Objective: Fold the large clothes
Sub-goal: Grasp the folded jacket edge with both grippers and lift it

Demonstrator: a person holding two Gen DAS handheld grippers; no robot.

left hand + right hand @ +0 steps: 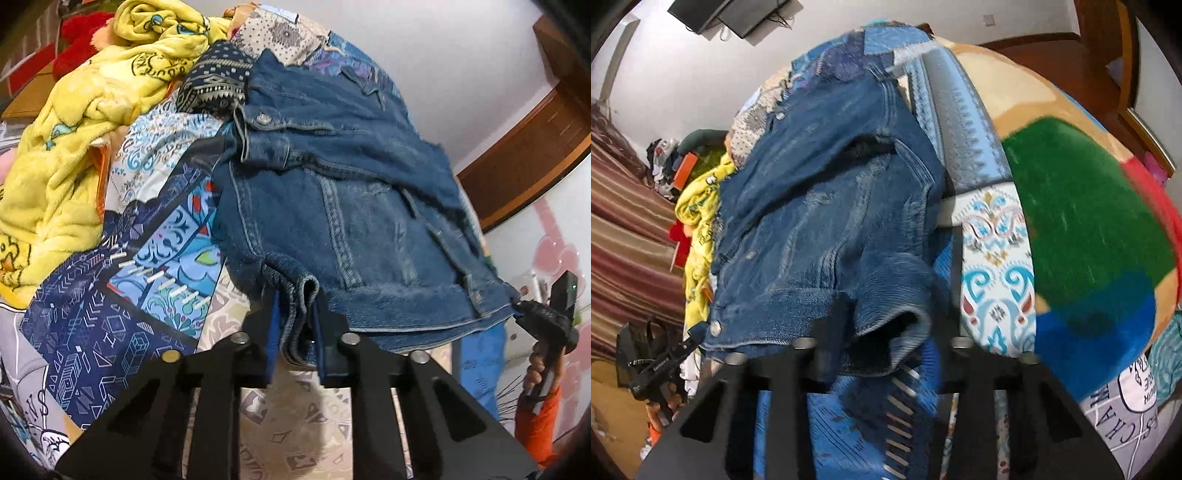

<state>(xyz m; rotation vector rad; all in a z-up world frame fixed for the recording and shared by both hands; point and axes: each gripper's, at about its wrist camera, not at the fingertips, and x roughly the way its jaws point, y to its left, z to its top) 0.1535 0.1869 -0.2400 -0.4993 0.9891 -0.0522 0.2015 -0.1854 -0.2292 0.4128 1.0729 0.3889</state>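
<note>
Left hand-held gripper (pixel 294 325) pinching denim jacket (pixel 343 177), yellow blanket (pixel 74 140) beside

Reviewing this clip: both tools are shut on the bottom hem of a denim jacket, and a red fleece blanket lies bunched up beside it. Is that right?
Not quite: the bunched fleece blanket beside the denim jacket is yellow, not red, as the left wrist view shows. The rest stands: the left tool and the right tool are each shut on the jacket's bottom hem.
</note>
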